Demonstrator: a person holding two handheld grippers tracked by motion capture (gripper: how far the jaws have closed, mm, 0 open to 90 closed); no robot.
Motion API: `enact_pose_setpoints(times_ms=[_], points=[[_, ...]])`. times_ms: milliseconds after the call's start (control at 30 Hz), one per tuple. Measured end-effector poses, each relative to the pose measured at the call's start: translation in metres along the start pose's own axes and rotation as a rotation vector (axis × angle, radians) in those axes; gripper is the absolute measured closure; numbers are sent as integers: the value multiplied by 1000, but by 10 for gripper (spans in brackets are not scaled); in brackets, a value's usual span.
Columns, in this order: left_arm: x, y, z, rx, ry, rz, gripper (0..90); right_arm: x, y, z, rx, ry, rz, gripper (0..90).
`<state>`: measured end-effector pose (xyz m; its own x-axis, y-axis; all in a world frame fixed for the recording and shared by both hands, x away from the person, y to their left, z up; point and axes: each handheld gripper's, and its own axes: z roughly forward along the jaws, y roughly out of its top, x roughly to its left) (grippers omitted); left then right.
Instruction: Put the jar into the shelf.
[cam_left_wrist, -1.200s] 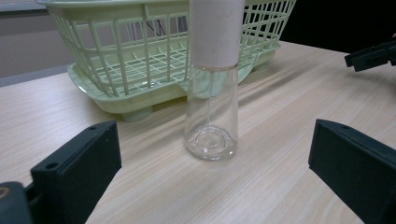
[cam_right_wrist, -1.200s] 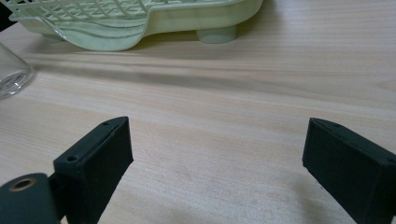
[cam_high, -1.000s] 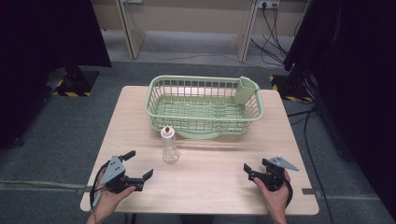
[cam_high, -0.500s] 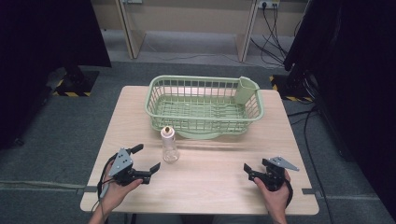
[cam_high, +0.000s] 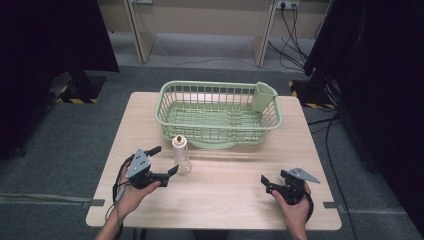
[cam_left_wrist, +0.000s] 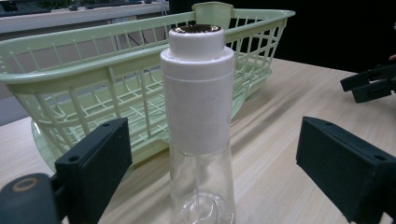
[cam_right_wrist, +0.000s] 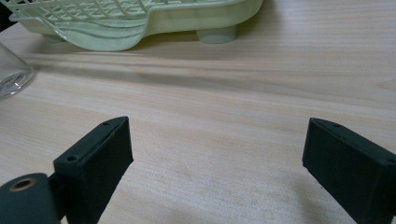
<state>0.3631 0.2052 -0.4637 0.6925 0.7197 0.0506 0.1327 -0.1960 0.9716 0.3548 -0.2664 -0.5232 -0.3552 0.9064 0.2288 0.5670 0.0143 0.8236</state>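
Upright on the wooden surface (cam_high: 225, 185) stands a clear bottle (cam_high: 181, 156) with a white cap, just at 6 o'clock of the pale green basket's (cam_high: 218, 114) near left corner. Around it, the left tool (cam_high: 164, 160) is spread wide, one jaw at either side of the bottle, neither touching. Well apart, toward 4 o'clock from the bottle, the right tool (cam_high: 266, 182) rests in the person's hand, its jaws likewise spread, gripping nothing.
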Motion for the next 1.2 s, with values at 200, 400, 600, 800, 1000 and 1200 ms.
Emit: enact_pose_setpoints(times_ms=[200, 400, 600, 800, 1000, 1200], points=[[2, 12, 14, 4, 11, 12, 177, 0, 0, 0, 1, 0, 3, 87], [2, 19, 23, 10, 13, 14, 228, 0, 0, 0, 0, 2, 4, 87], [4, 22, 31, 29, 25, 5, 296, 0, 0, 0, 1, 2, 4, 87], [5, 26, 35, 45, 9, -2, 376, 0, 0, 0, 2, 2, 4, 87], [7, 29, 37, 53, 2, -22, 453, 0, 0, 0, 1, 3, 7, 87], [7, 30, 37, 62, 0, -30, 458, -1, 0, 0, 0, 4, 8, 87]])
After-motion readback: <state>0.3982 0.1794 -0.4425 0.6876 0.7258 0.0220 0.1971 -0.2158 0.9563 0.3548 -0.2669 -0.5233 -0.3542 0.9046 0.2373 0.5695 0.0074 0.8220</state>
